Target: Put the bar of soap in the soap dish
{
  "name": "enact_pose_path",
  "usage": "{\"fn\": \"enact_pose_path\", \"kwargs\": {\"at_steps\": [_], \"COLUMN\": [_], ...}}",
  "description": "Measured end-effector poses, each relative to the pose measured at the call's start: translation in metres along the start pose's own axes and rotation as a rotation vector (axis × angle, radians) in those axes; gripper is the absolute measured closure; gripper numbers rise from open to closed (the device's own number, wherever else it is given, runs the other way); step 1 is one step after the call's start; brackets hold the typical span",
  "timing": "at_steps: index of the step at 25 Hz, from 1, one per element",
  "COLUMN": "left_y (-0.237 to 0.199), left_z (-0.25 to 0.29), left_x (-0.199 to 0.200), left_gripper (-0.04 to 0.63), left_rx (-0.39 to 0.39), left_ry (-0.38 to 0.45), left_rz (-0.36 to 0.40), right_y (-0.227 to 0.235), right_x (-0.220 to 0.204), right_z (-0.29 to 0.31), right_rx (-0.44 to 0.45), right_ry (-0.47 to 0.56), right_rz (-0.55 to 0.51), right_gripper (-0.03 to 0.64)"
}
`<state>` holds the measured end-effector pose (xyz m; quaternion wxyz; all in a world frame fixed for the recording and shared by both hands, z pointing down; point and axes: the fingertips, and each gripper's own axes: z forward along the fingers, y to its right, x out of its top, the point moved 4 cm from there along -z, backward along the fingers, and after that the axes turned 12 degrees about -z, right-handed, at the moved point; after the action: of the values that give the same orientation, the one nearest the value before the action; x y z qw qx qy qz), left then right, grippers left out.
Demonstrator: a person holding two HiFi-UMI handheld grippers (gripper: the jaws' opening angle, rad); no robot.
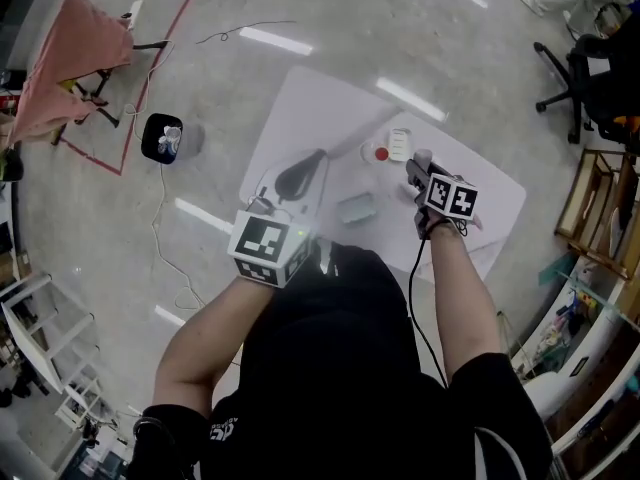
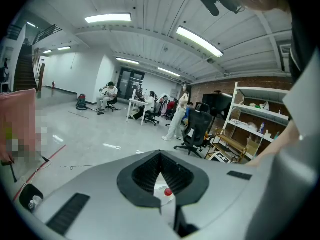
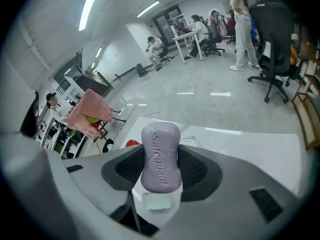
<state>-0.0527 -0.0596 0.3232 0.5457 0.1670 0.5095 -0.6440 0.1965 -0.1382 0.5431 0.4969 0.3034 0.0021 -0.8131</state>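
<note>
A small red-topped item (image 1: 379, 153) rests on the white table (image 1: 310, 118). Left of the table: a black bin (image 1: 160, 136), a red tape line (image 1: 160, 68), and beyond them a draped pink cloth (image 1: 75, 63). Right of the table: a black office chair (image 1: 575, 78) and wooden shelving (image 1: 600, 208).

In the head view the bar of soap (image 3: 160, 156) cannot be told apart from the right gripper (image 1: 417, 163); the near edge of the table (image 1: 310, 108) is covered by the person's body (image 1: 340, 368).
</note>
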Motion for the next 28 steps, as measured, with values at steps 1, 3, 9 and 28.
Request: {"fn": "enact_pose_path", "kwargs": {"at_steps": [1, 3, 9, 28], "left_y": [-0.003, -0.011, -0.022, -0.053], "left_z": [0.002, 0.007, 0.02, 0.055], "left_x": [-0.003, -0.007, -0.015, -0.085], "left_gripper": [0.588, 0.588, 0.588, 0.588], "left_rx": [0.009, 0.026, 0.072, 0.152], "left_ry": [-0.009, -0.027, -0.044, -0.121], "left_rz": [-0.004, -0.006, -0.028, -0.153], "right_y": [0.004, 0.01, 0.029, 0.068], "right_x": [-0.001, -0.003, -0.015, -0.036], "right_z": [0.007, 0.022, 0.072, 0.181], "right_rx": [0.003, 0.008, 0.027, -0.034], "right_ry": [-0.009, -0.028, -0.093, -0.258], "right_rz": [0.002, 0.003, 0.003, -0.081], "right_gripper": [0.407, 0.407, 0.407, 0.407]}}
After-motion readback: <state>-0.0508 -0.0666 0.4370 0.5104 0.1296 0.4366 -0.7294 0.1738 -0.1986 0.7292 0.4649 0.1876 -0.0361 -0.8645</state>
